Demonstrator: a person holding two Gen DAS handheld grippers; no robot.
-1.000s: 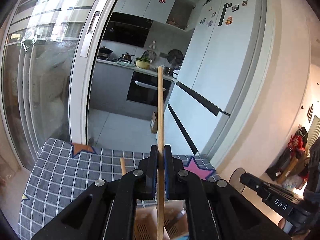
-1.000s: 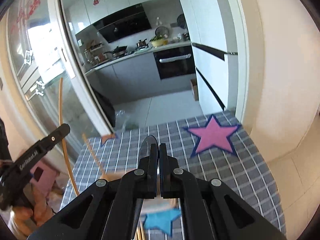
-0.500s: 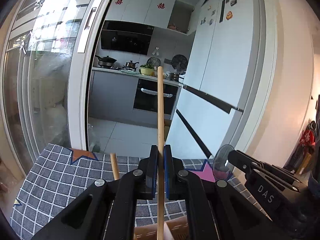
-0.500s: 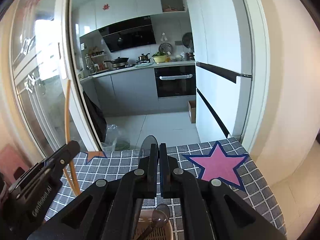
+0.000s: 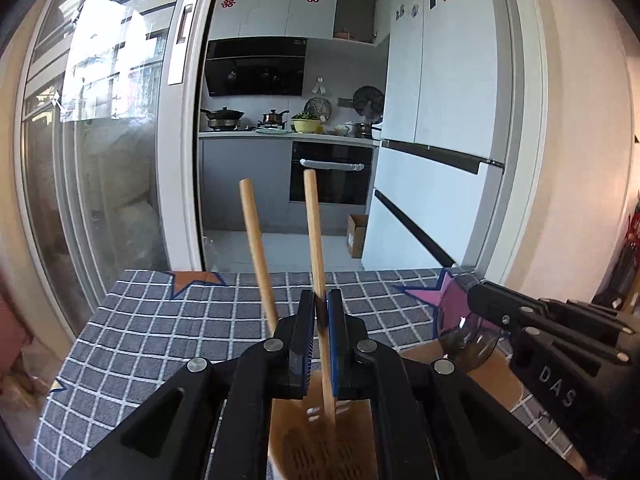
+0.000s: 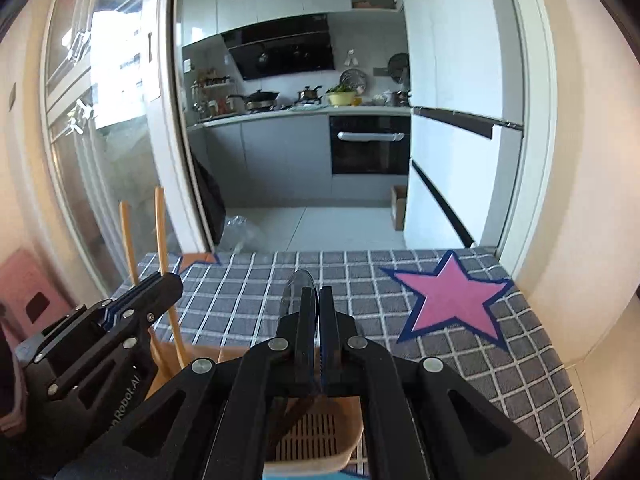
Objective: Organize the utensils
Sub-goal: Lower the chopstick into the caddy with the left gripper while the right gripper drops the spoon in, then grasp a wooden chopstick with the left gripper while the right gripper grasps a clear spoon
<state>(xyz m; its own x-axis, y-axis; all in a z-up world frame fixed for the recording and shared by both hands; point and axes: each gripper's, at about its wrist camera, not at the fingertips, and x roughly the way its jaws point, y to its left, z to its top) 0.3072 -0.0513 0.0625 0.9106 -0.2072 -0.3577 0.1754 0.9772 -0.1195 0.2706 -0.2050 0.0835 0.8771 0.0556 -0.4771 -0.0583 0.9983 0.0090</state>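
From the left wrist, the left tongs (image 5: pixel 319 320) squeeze a wooden stick (image 5: pixel 316 248) over the tan basket (image 5: pixel 320 452); another stick (image 5: pixel 256 248) stands beside it. From the right wrist, the right tongs (image 6: pixel 319 312) pinch a spoon (image 6: pixel 296 288) above the basket (image 6: pixel 316 440) on the checked counter (image 6: pixel 240 292).

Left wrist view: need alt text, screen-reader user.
The left gripper is shut on a wooden chopstick standing over a beige slotted utensil holder, a second chopstick leaning beside it. The right gripper holds a spoon above the checked tablecloth.
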